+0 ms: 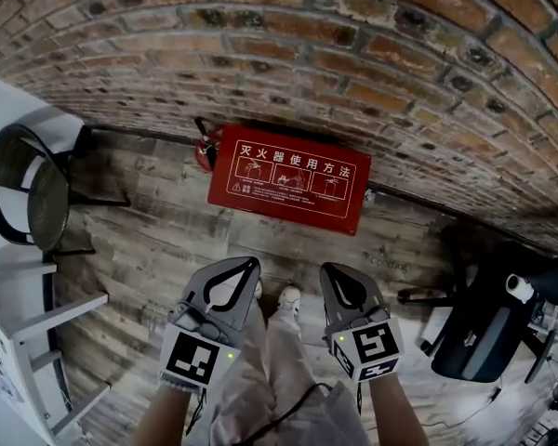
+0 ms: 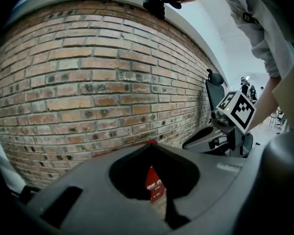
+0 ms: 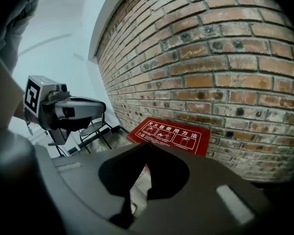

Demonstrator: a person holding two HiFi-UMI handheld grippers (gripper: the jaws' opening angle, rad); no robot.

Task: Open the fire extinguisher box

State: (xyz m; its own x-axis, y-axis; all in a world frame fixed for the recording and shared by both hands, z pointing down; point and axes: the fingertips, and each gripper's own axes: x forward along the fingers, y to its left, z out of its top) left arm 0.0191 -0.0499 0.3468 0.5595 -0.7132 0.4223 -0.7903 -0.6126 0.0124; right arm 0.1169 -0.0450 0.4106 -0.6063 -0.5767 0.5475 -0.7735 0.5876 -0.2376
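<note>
The red fire extinguisher box (image 1: pixel 293 179) lies on the wooden floor against the brick wall, its lid down, with white print and three pictures on top. It also shows in the right gripper view as a red box (image 3: pixel 171 133), and as a red sliver (image 2: pixel 155 185) through the left jaws. My left gripper (image 1: pixel 246 266) and right gripper (image 1: pixel 333 272) hang side by side above my legs, well short of the box. Both are shut with nothing between them, the jaw tips meeting in the left gripper view (image 2: pixel 151 143) and the right gripper view (image 3: pixel 146 145).
A brick wall (image 1: pixel 353 45) runs behind the box. A black and red extinguisher part (image 1: pixel 203 147) sticks out at the box's left end. A black chair (image 1: pixel 28 193) and white shelves (image 1: pixel 37 314) stand left, a black office chair (image 1: pixel 484 333) right. My shoe (image 1: pixel 289 298) is below.
</note>
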